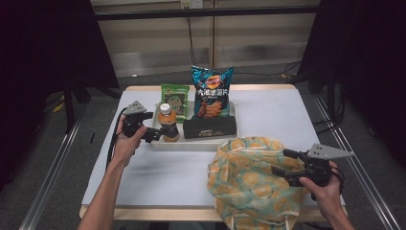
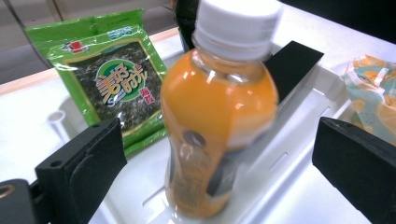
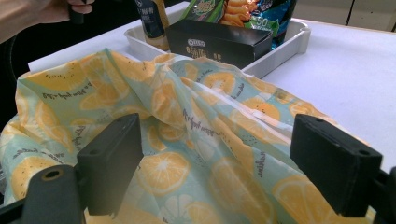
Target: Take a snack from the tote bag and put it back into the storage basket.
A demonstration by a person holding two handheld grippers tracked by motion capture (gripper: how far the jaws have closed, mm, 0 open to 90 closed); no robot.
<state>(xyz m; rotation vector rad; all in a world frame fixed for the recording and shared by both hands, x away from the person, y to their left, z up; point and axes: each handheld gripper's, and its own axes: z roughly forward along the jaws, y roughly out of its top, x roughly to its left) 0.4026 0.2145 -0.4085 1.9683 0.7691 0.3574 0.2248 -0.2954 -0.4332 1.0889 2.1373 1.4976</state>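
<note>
Orange juice fills the bottle (image 1: 168, 125) that stands upright with its white cap on at the near left corner of the white tray (image 1: 193, 143). The left gripper (image 1: 154, 132) sits just to the bottle's left, at the tray's edge, pointing toward it. In the left gripper view the bottle (image 2: 218, 116) rises between the two black jaws, which stand wide to either side with clear air between each pad and the plastic; nothing is clamped. Behind the bottle a green seaweed packet (image 2: 109, 77) leans in the tray, and beside that a blue crisp bag (image 1: 212, 91) stands tall behind a black biscuit box (image 1: 210, 127).

Nearer the table's front edge, to the right, a cloth bag (image 1: 251, 179) printed with orange slices lies crumpled on the white tabletop (image 1: 158, 177), just in front of the tray. The right gripper (image 1: 282, 163) is at the bag's right side, pointing into it. In the right gripper view its jaws are spread wide, with the patterned fabric (image 3: 196, 140) bunched up between and below them; I can't make out either pad pressing on it.
</note>
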